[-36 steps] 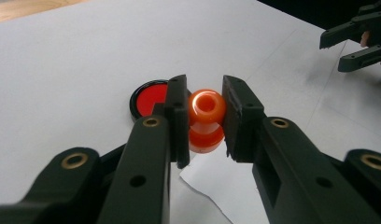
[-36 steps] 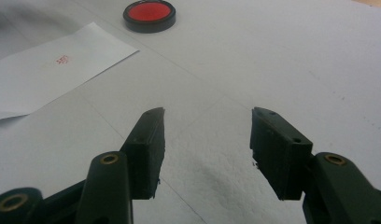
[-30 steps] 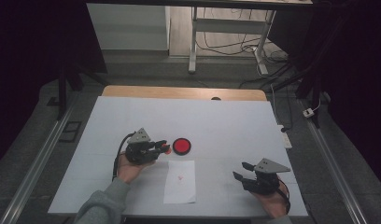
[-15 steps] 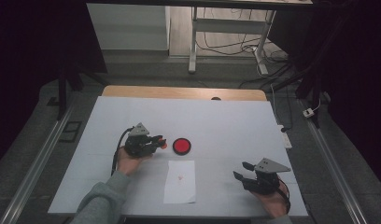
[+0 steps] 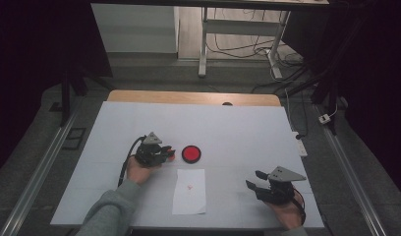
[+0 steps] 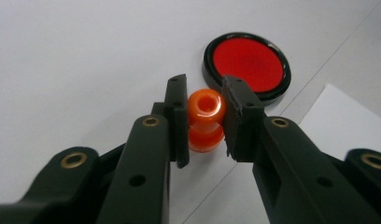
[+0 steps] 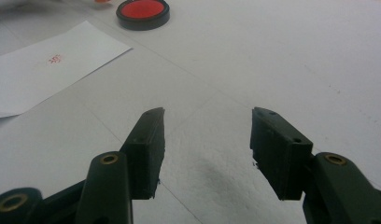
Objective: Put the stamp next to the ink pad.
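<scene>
Stamp: small orange stamp (image 6: 205,119) sat clenched in the left tongs (image 6: 205,121), just short of the red ink pad (image 6: 247,65).
Paper: white sheet (image 5: 189,191) lay near the pad, already with a faint red mark on it.
Right tongs (image 7: 205,149): released, nothing between them, hovering over the bench (image 5: 238,128).
Tip: I'd say keep the stamp upright, drop it flat onto the ink, press lightly, don't slide the pad.
Risk: a tilted grip probably smudges.

white table (image 5: 228,123), cables (image 5: 238,46) on floor beyond.
</scene>
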The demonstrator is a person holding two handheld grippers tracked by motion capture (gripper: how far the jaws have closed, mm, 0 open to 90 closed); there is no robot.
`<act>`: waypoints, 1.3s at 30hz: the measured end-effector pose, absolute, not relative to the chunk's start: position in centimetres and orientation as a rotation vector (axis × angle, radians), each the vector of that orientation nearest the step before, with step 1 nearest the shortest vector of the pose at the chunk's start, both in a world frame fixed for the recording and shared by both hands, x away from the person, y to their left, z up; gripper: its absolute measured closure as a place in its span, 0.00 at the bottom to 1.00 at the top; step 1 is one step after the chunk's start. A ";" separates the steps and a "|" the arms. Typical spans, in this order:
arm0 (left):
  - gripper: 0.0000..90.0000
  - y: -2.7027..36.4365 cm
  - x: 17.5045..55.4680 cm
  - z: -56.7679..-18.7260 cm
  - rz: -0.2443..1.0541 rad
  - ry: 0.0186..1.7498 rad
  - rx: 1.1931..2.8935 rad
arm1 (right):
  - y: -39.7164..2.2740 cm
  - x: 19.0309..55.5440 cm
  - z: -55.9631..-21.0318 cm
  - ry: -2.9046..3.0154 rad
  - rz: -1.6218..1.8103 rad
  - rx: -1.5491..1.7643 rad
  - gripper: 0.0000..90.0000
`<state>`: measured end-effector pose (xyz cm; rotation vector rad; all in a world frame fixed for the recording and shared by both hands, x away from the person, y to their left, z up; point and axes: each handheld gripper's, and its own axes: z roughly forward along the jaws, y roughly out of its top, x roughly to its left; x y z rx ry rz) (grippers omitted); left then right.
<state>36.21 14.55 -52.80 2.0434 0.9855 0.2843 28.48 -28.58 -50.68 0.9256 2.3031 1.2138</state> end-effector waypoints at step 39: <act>0.40 18.9 27.4 -49.2 0.328 0.893 1.970 | -28.6 28.5 -50.6 2.324 1.245 0.871 0.49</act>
